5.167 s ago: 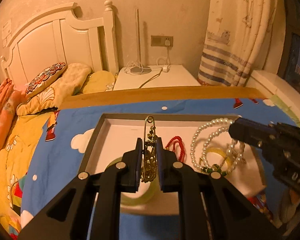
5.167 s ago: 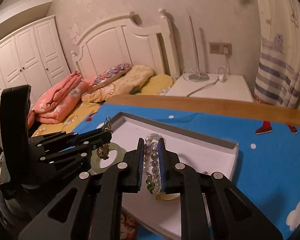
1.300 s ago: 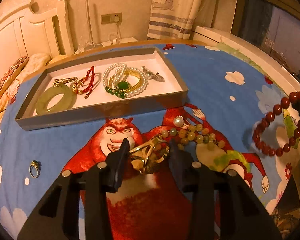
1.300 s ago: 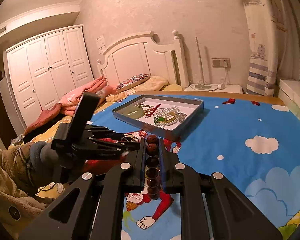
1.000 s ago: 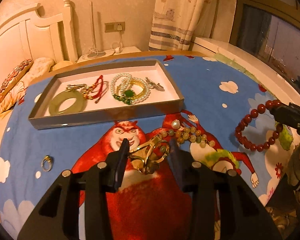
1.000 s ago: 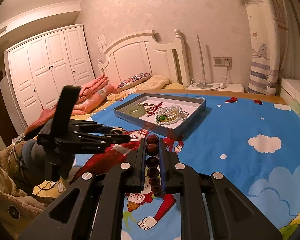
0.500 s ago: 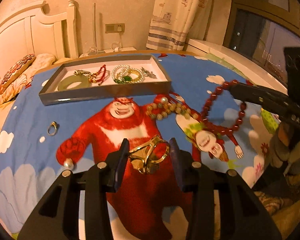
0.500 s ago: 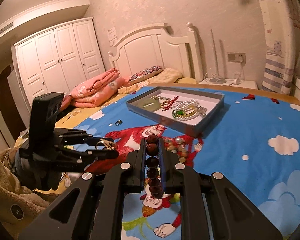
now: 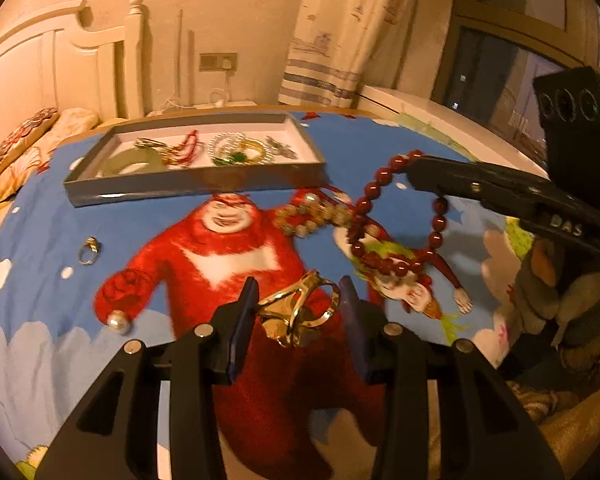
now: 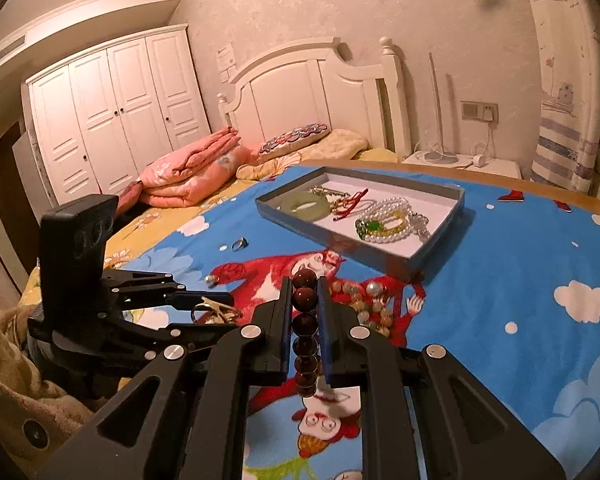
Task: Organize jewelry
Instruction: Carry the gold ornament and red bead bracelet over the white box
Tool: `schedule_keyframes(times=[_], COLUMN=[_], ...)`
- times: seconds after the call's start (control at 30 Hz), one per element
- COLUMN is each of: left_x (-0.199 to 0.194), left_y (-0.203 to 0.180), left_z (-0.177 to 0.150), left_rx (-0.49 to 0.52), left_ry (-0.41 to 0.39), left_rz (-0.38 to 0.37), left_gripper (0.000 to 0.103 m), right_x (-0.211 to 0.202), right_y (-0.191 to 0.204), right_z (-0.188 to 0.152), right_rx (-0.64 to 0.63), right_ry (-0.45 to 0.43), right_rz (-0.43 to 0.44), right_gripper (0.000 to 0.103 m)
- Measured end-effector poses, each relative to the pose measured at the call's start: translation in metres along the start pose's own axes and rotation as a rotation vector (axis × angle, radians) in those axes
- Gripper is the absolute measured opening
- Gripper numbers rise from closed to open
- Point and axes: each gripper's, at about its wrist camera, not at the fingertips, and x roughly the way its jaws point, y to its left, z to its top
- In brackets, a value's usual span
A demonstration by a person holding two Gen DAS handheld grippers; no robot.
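My left gripper (image 9: 298, 312) is shut on a gold bangle (image 9: 296, 312) and holds it above the red cartoon print. My right gripper (image 10: 304, 312) is shut on a dark red bead bracelet (image 10: 304, 320), which hangs as a loop in the left wrist view (image 9: 396, 216). The grey jewelry tray (image 9: 196, 182) lies beyond, holding a jade ring (image 9: 132, 160), red beads, a pearl strand (image 9: 236, 152) and a brooch. The tray shows in the right wrist view (image 10: 432, 256) too. A pale bead bracelet (image 9: 312, 216), a ring (image 9: 88, 250) and a loose pearl (image 9: 118, 322) lie on the blanket.
The blue cartoon blanket (image 10: 520, 264) covers the bed. A white headboard (image 10: 312, 92), pillows (image 10: 296, 140) and folded pink bedding (image 10: 196, 168) lie at the far end. A nightstand with a lamp (image 10: 440, 156) and a curtain (image 9: 332, 40) stand behind.
Both grippers have drawn back from the tray, carrying the gold bangle and the red bead bracelet. The tray looks farther off. The right gripper has swung closer in the left wrist view.
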Motion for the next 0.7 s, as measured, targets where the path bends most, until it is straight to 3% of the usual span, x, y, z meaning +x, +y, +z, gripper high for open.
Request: schedule_keyframes(times=[0.3, 0.7], left_x=[0.011, 0.038], left_y=[0.048, 0.075], left_z=[0.040, 0.106], left_rx=[-0.035, -0.042], left_ry=[0.001, -0.025], left_rz=[0.134, 0.187], left_gripper=[0.040, 0.040], right_x=[0.015, 0.058], right_y=[0.000, -0.014], right_z=[0.022, 0.075], right_rx=[-0.007, -0.035], right_ry=[-0.010, -0.033], right_rz=[-0.074, -0.173], right_gripper=[0.014, 0.014])
